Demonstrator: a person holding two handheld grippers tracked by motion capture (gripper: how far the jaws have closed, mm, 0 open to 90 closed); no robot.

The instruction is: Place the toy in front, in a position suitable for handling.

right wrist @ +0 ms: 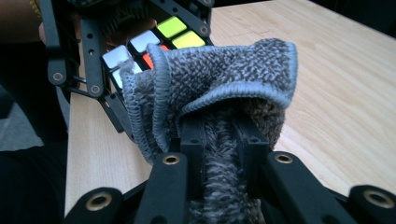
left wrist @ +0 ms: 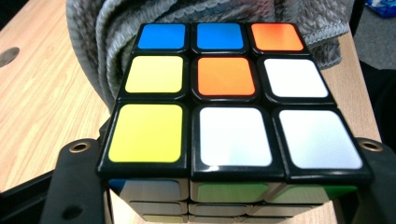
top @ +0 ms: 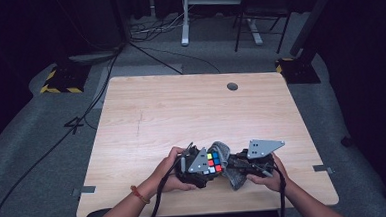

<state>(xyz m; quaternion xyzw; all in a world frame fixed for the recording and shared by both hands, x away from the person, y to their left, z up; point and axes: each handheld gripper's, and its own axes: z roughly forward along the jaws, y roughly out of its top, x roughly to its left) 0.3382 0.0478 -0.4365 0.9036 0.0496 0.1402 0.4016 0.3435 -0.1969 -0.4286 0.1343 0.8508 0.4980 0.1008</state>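
— While we hold the Rubik's cube [top: 213,162] in the left tongs [top: 204,164] near the front edge of the surface [top: 181,114], why do we keep it up off the wood?

— So every face stays reachable, we'd guess. In the left gripper view the jaws sit against the cube's two opposite sides, closed on it, leaving the top face with its blue, orange, yellow and white stickers bare.

— And the right tongs [right wrist: 223,140]?

— Those are clamped on a bunched grey microfibre cloth [right wrist: 219,88]. Our jaws stand close together with a thick fold pinched between them, and the loose part flops forward against the cube.

— So the cloth touches it?

— From the left gripper view it drapes right behind the far edge of the cube; touching or just beside, we cannot tell for sure.

— Why grip the cloth so low?

— We judge a short, firm wad pushes better across the stickers than a dangling corner would. One tool steadies, the other rubs; that seems to be why the two meet in the middle.
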